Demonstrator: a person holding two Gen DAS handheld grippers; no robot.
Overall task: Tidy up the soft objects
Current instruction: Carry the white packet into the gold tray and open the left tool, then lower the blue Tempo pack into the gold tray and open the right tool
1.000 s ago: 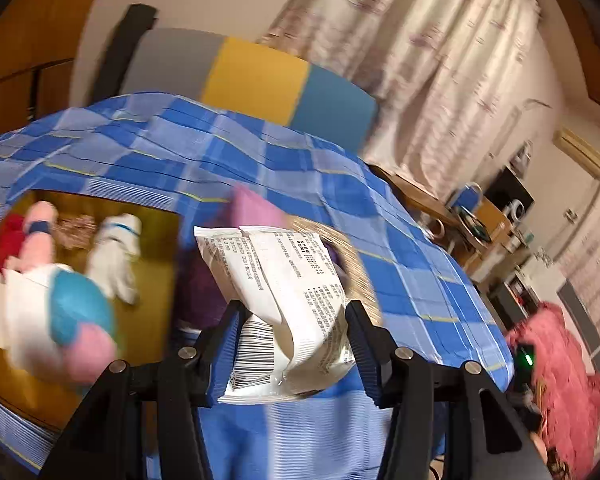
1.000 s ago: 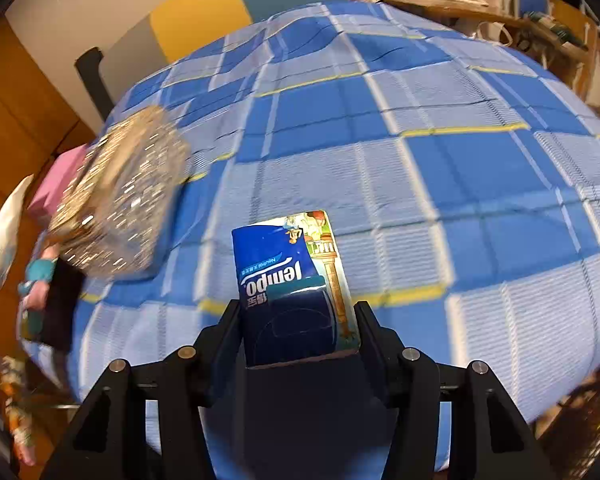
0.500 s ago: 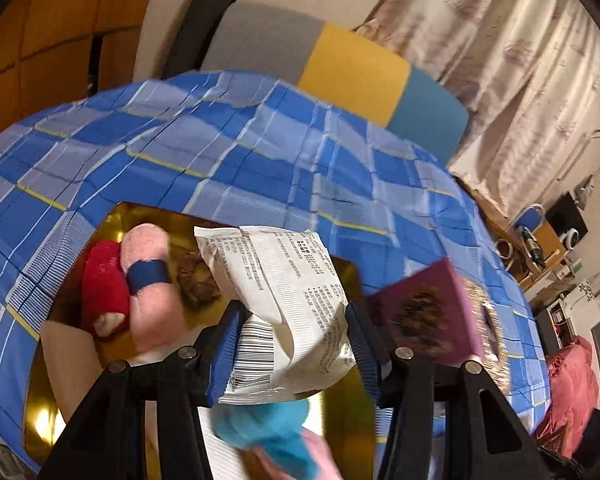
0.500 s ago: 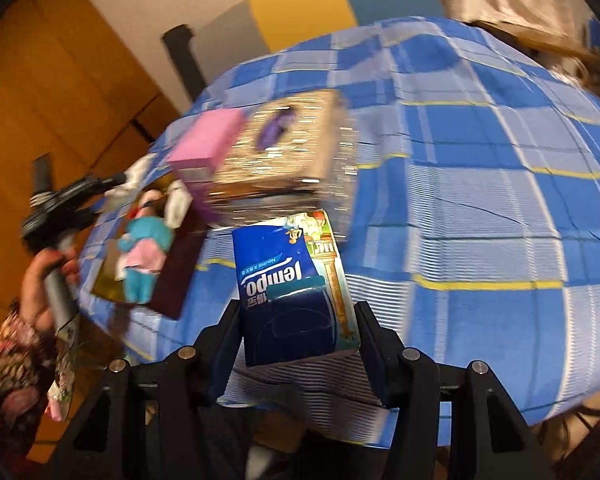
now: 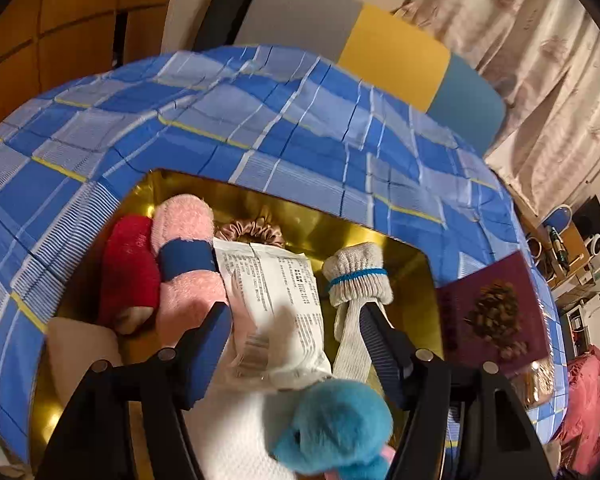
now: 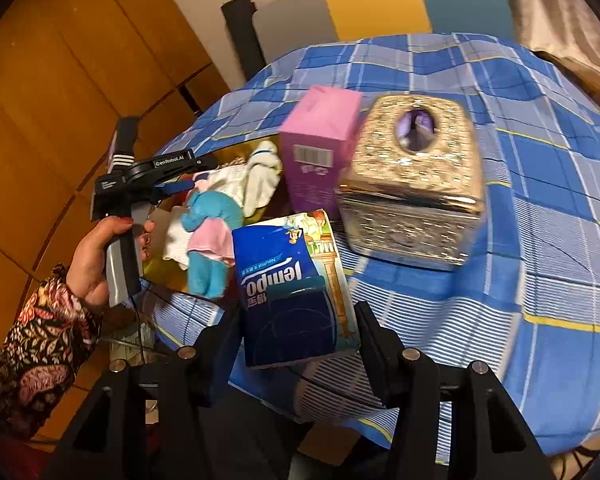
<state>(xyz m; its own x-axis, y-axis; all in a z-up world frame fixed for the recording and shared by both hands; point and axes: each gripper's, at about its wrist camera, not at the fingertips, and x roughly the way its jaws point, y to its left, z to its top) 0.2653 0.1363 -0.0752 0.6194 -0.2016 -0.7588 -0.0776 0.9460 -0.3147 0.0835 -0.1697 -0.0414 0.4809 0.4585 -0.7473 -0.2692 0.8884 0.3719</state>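
Observation:
My left gripper (image 5: 296, 316) is open over the gold tray (image 5: 384, 240). A white printed packet (image 5: 276, 304) lies loose between its fingers, on the soft toys. The tray holds a red sock (image 5: 130, 268), a pink sock with a blue band (image 5: 184, 256), a satin scrunchie (image 5: 252, 230), a grey rolled sock (image 5: 358, 276) and a blue and pink plush (image 5: 336, 428). My right gripper (image 6: 296, 320) is shut on a blue Tempo tissue pack (image 6: 288, 284), held above the table's near edge. The left gripper (image 6: 168, 176) also shows in the right wrist view.
A gold glittery tissue box (image 6: 416, 180) and a pink carton (image 6: 320, 140) stand on the blue checked tablecloth (image 6: 560, 240) beside the tray. A purple box (image 5: 492, 312) shows right of the tray. A chair back (image 5: 392, 56) stands behind the table.
My left gripper has opened and let go of the white packet over the tray. My right gripper has swung left with the tissue pack, toward the tray.

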